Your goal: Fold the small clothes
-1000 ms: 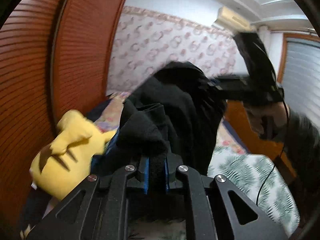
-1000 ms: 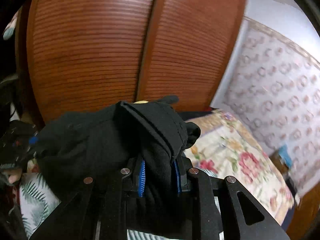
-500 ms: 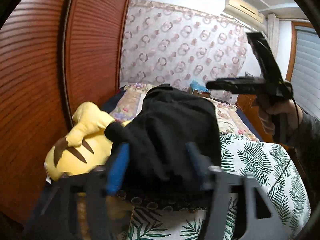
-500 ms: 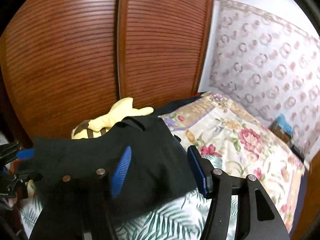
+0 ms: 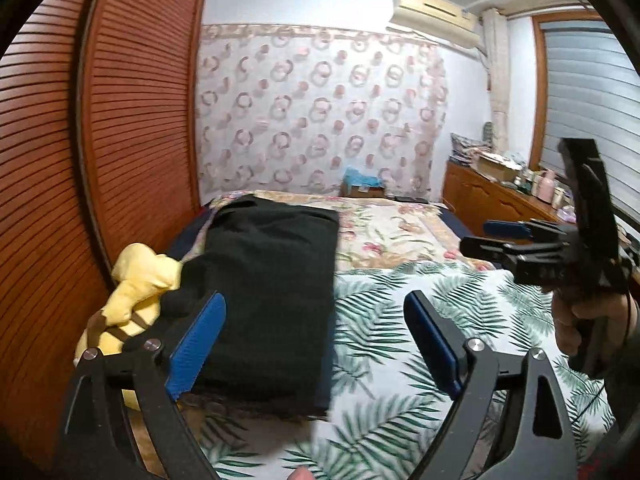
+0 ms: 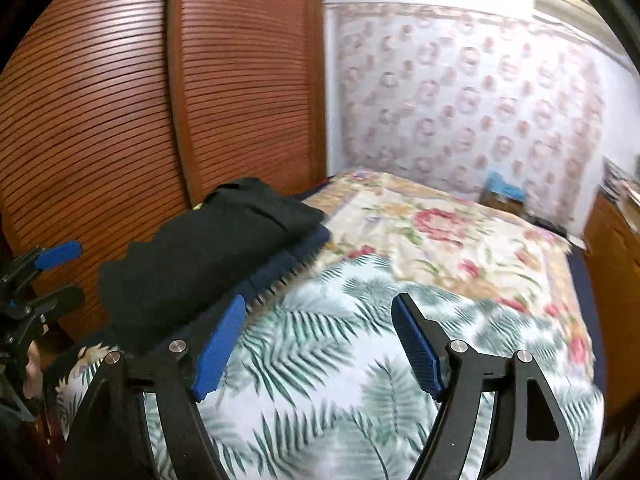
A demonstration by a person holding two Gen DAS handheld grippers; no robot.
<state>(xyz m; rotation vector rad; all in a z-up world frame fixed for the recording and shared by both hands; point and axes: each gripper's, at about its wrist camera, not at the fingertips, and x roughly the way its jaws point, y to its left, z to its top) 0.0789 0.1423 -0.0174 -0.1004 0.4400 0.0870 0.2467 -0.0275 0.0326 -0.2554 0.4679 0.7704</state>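
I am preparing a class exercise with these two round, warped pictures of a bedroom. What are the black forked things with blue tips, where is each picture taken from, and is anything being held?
Each picture comes from a wide-angle camera mounted on a hand-held gripper, looking along its two fingers. The left gripper and the right gripper both stand open and hold nothing. In the left view the right gripper also appears, in the person's hand. On the bed's leaf-print cover a folded black garment lies on a dark blue one, beside a yellow plush toy.
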